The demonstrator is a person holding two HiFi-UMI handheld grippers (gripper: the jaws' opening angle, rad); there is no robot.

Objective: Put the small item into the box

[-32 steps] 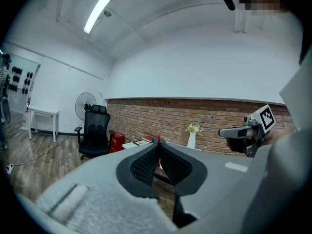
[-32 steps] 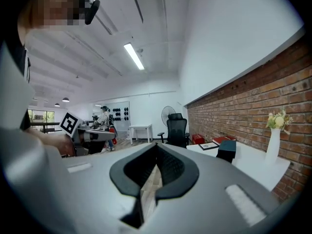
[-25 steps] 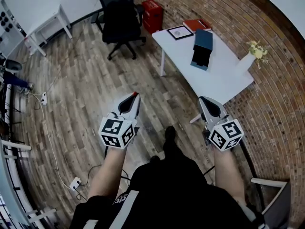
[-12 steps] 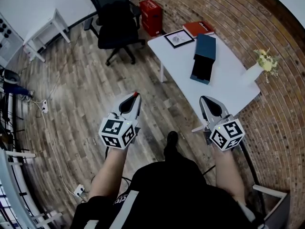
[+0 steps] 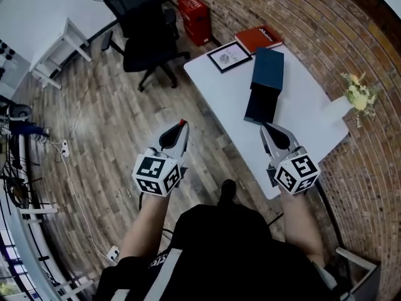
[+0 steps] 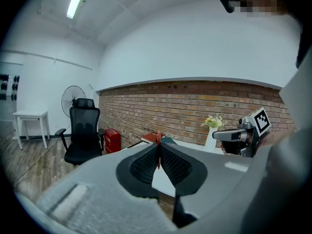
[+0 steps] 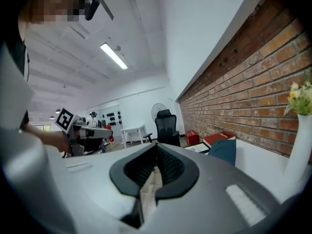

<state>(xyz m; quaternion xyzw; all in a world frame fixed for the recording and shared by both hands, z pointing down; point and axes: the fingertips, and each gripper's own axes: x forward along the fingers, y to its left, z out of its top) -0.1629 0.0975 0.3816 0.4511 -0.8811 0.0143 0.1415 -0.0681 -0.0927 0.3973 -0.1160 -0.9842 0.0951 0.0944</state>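
A dark blue box (image 5: pixel 267 73) lies on the white table (image 5: pixel 307 115), its inner tray (image 5: pixel 260 106) slid out toward me. My left gripper (image 5: pixel 182 128) hangs over the wooden floor left of the table, shut on a small thin red item (image 5: pixel 182 123). That red item (image 6: pixel 157 149) stands upright between the closed jaws in the left gripper view, with the box (image 6: pixel 168 141) far behind it. My right gripper (image 5: pixel 265 128) is shut and empty, just short of the tray at the table's near edge. The right gripper view shows the box (image 7: pixel 224 150) ahead to the right.
On the table also lie a framed picture (image 5: pixel 229 56) and a red book (image 5: pixel 261 37), and a white vase with flowers (image 5: pixel 354 98) stands by the brick wall. A black office chair (image 5: pixel 141 33), a red crate (image 5: pixel 195 17) and a small white table (image 5: pixel 53 49) stand farther off.
The person has walked toward the white table, so the box now lies just ahead of the right gripper. Both grippers keep their pose, the left still holding the red item.
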